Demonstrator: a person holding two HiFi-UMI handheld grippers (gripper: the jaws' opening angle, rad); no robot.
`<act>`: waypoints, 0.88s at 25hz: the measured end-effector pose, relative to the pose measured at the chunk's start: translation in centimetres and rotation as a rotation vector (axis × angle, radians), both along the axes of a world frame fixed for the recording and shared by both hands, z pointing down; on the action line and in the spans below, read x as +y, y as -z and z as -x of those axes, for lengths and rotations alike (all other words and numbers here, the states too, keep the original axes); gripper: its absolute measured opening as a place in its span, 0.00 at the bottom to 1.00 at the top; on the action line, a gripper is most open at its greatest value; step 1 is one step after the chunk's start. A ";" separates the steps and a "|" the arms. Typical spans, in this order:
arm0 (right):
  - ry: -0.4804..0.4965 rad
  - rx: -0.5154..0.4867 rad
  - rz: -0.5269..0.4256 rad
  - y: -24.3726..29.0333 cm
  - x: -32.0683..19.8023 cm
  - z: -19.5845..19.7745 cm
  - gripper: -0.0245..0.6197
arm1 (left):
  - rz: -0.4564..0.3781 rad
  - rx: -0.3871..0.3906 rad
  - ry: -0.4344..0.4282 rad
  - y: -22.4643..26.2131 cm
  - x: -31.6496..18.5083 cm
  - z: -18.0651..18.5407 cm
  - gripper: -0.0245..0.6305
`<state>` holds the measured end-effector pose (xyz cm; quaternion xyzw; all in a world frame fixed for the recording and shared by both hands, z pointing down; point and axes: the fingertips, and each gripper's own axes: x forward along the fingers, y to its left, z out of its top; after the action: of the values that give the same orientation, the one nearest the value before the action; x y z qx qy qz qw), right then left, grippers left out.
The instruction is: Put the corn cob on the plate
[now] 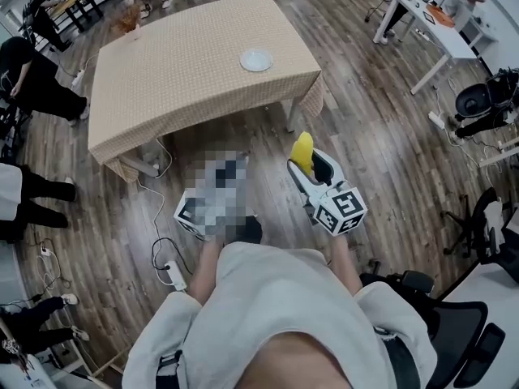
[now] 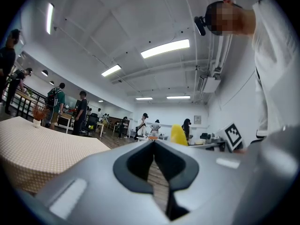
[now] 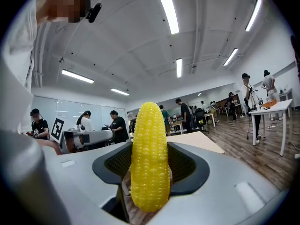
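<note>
Closest in, the right gripper [image 1: 315, 167] has its jaws clamped on the corn cob [image 1: 302, 151], which stands upright between them above the wooden floor [image 1: 381, 160]. Beside it, the left gripper [image 2: 153, 146] has its jaws pressed together on nothing. Farther off, the plate [image 1: 256, 60] sits bare on the checked surface [image 1: 178, 79], well apart from the cob. Pick-up looks done; carrying it over and setting it down remain.

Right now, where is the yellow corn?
The corn cob is held upright in the right gripper, centre-right in the head view, above the wood floor, short of the table with the plate.
</note>
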<state>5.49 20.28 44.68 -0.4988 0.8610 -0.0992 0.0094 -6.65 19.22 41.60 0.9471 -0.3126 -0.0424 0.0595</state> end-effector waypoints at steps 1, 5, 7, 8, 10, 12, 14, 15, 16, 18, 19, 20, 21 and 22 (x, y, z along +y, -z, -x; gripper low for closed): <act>-0.005 0.001 0.000 0.2 -1.5 0.4 0.40 | 0.000 0.001 -0.002 0.2 -1.5 0.5 0.05; -0.018 0.008 -0.009 1.2 -7.5 2.2 0.40 | -0.007 0.004 0.001 1.0 -7.7 2.8 0.05; -0.023 0.015 -0.013 1.6 -10.1 3.1 0.40 | -0.009 0.008 0.001 1.2 -10.3 4.0 0.05; -0.026 0.018 -0.015 1.7 -11.2 3.4 0.40 | -0.010 0.009 -0.001 1.3 -11.4 4.4 0.05; -0.034 0.024 -0.017 1.8 -13.2 4.0 0.40 | -0.009 0.011 -0.008 1.2 -13.5 5.1 0.05; -0.042 0.029 -0.015 1.8 -14.7 4.4 0.40 | -0.002 0.011 -0.020 1.0 -15.1 5.4 0.05; -0.052 0.033 -0.006 1.5 -15.7 4.8 0.40 | 0.005 0.011 -0.035 0.8 -16.4 5.6 0.05; -0.057 0.034 0.000 1.3 -16.1 4.8 0.40 | 0.008 0.012 -0.042 0.7 -16.9 5.6 0.05; -0.063 0.034 0.006 1.1 -16.5 4.8 0.40 | 0.012 0.012 -0.048 0.5 -17.3 5.5 0.05; -0.072 0.035 0.015 0.6 -17.1 4.6 0.40 | 0.024 0.011 -0.057 0.1 -18.1 5.2 0.05; -0.075 0.035 0.019 0.4 -17.4 4.4 0.40 | 0.030 0.010 -0.063 -0.1 -18.5 4.9 0.05; -0.079 0.034 0.022 0.2 -17.8 4.2 0.40 | 0.034 0.008 -0.069 -0.3 -18.9 4.6 0.05; -0.084 0.032 0.026 0.1 -18.2 3.9 0.40 | 0.038 0.006 -0.076 -0.5 -19.4 4.4 0.05; -0.088 0.029 0.031 -0.1 -18.6 3.7 0.40 | 0.041 0.004 -0.081 -0.6 -19.8 4.1 0.05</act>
<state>1.80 1.69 44.83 -0.5378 0.8365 -0.1046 -0.0064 -10.74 -0.59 42.23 0.9575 -0.2745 -0.0351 0.0813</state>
